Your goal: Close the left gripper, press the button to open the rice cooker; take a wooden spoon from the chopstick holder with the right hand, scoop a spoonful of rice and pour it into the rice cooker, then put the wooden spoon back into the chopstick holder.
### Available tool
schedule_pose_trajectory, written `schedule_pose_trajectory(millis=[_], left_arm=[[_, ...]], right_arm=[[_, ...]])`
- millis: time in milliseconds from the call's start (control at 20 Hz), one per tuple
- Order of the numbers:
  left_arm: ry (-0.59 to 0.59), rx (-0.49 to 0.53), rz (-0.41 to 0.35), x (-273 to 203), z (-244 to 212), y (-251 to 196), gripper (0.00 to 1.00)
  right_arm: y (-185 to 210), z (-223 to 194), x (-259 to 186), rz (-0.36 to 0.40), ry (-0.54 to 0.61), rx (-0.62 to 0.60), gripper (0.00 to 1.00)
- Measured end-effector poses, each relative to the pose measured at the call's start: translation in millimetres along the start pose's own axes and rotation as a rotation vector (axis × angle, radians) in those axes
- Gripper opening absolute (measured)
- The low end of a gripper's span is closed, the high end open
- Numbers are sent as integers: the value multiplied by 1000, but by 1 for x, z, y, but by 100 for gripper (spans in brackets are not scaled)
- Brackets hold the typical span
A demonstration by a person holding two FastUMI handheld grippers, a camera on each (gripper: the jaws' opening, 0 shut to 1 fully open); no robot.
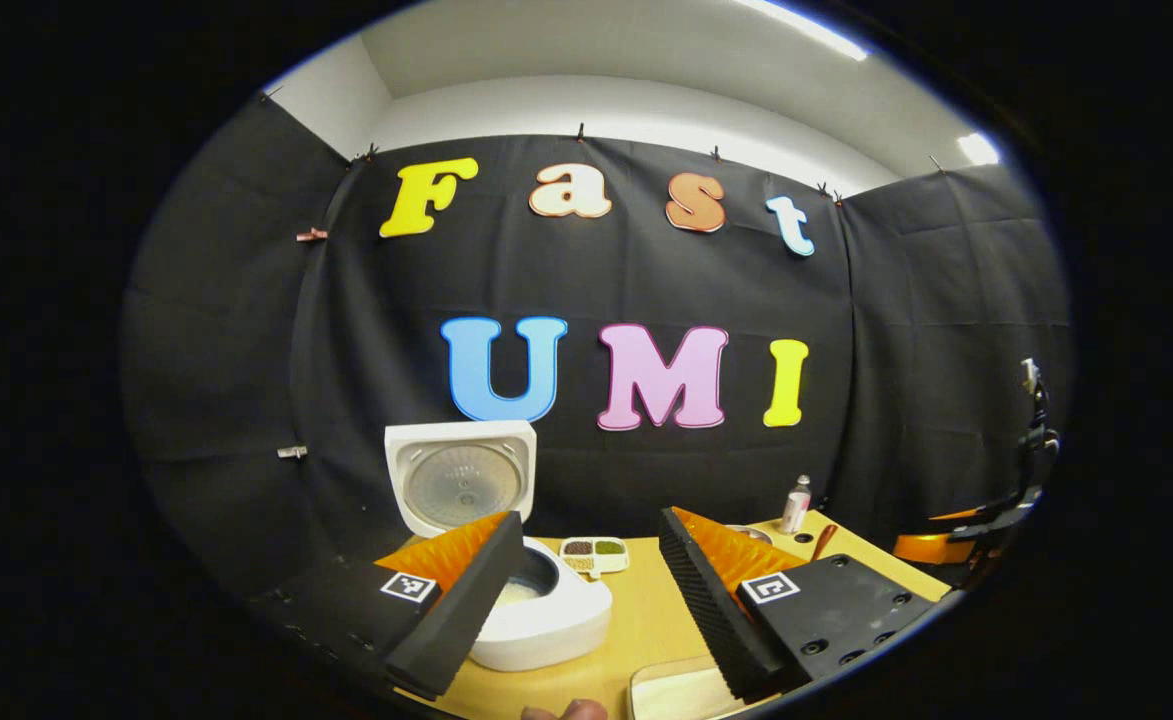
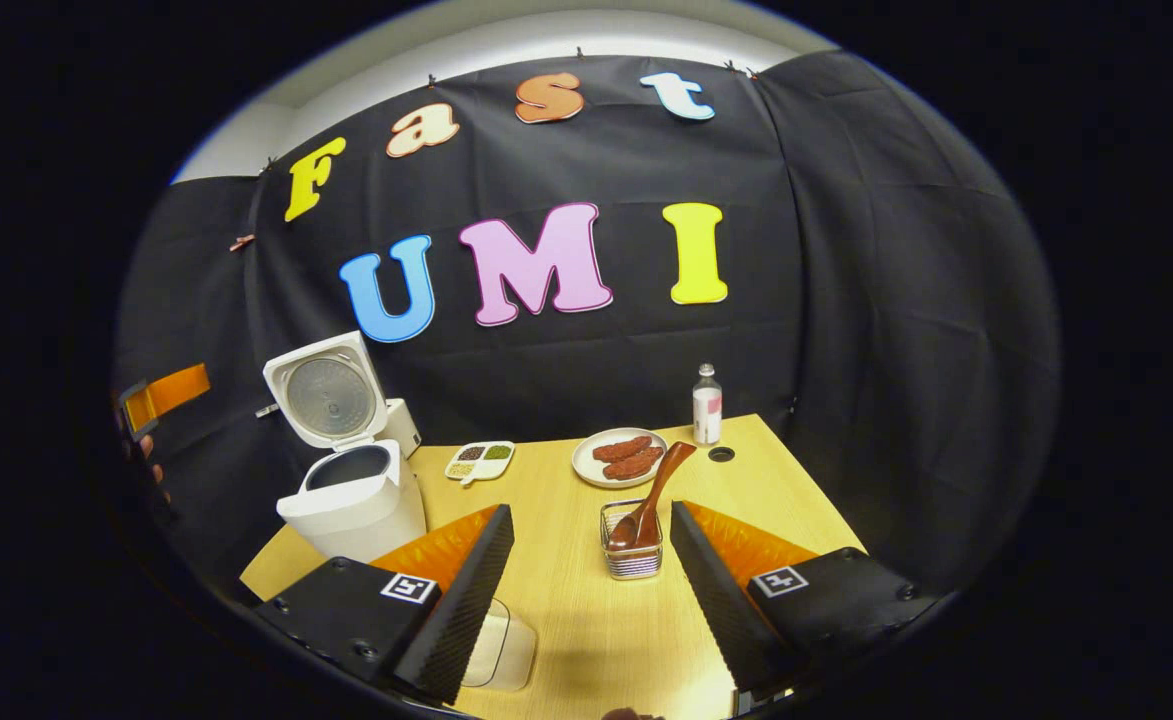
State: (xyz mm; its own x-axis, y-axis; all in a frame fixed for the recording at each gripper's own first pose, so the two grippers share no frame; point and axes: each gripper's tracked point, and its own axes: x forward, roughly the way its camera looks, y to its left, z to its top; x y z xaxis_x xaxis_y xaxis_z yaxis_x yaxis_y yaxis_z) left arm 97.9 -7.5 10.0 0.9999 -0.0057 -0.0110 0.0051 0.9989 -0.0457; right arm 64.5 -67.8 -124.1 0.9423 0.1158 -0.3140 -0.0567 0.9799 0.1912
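At lower centre of the right gripper view, the wooden spoon leans bowl-down in the wire chopstick holder, handle tilted up-right. It looks light, stiff and smooth; the free upper handle seems best to pinch. Right gripper jaws stand spread, left gripper likewise. The rice cooker stands open at left on the bench.

- Wooden table carries: open rice cooker, chopstick holder, sausage plate, divided grain dish, bottle, clear container.
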Motion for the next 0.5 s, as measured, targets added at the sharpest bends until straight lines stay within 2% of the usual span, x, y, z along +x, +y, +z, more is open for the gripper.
schedule_pose_trajectory(millis=[200, 500], left_arm=[[-26, 19, 102, 43, 22, 46, 94], [-102, 80, 202, 108, 71, 105, 94]], right_arm=[[17, 0, -22, 15, -11, -50, 98], [27, -7, -45, 13, -4, -115, 99]])
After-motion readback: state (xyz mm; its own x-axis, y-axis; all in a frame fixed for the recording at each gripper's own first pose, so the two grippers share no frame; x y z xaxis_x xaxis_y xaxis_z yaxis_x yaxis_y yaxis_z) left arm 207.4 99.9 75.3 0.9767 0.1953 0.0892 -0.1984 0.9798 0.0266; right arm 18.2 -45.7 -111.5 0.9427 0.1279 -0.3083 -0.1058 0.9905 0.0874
